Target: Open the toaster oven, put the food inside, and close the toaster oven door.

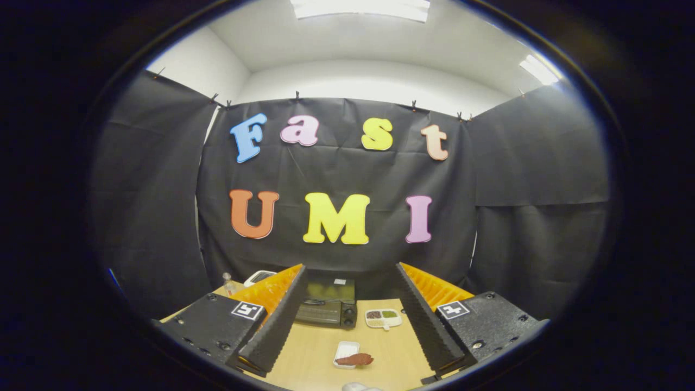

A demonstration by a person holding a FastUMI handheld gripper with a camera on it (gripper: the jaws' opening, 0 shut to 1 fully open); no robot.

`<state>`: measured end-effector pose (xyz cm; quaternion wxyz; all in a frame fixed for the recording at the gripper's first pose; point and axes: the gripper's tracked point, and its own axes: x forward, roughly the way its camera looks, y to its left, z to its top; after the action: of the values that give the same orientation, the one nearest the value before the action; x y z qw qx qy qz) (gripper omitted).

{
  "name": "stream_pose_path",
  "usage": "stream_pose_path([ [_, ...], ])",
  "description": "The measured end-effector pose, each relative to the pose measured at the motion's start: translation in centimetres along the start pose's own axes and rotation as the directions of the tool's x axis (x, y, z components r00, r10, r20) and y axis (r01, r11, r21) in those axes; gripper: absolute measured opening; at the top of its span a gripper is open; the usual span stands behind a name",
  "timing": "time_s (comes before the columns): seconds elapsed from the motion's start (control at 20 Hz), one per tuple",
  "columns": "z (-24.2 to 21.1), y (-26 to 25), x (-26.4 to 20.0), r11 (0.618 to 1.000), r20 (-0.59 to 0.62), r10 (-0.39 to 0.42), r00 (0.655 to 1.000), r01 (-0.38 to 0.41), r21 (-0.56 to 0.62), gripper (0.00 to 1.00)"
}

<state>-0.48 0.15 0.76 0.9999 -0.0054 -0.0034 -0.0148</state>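
Beyond my fingers, at the far end of the pale wooden tabletop (320, 353), sits the small black toaster oven (326, 307), and I'm taking it as my landmark. Its glass door is up and shut, with the knobs stacked on its right-hand side. I've got the gripper (347, 320) held high and back from it, fingers spread wide apart, nothing between them, nothing touched. The oven shows right through the gap between the two fingers.

Just to the right of the oven, close beside it, lies a white divided dish (383, 318) with dark, green and pale fillings in its compartments. Nearer to me than the oven, and well apart from it, there's a small white rectangular tray (343, 350) on the wood, and the reddish-brown piece of food (355, 359) lies half on it, spilling over its near right edge onto the table. Tray and food both sit in the open space between my fingers, ahead of the gripper body, untouched.

Left of the oven, past my left finger, I can make out a small clear bottle (228, 283) standing upright, and next to it a white flat device with a dark face (258, 277); what it is, I can't tell. Behind the oven hangs the black cloth wall (336, 174).
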Motion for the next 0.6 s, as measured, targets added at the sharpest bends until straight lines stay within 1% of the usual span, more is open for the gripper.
stream_pose_path([
  [0.15, -0.7, 0.1, 0.1, 1.000, -0.016, -0.005, 1.000, 0.005, 0.010, 1.00],
  [0.35, -1.4, 0.4, 1.5, 0.999, -0.019, -0.031, 0.999, 0.032, 0.010, 1.00],
  [0.5, -3.0, 1.2, 4.0, 0.998, -0.032, -0.064, 0.997, 0.065, 0.013, 1.00],
  [0.6, -4.4, 2.9, 6.5, 0.998, -0.044, -0.060, 0.997, 0.061, 0.017, 1.00],
])
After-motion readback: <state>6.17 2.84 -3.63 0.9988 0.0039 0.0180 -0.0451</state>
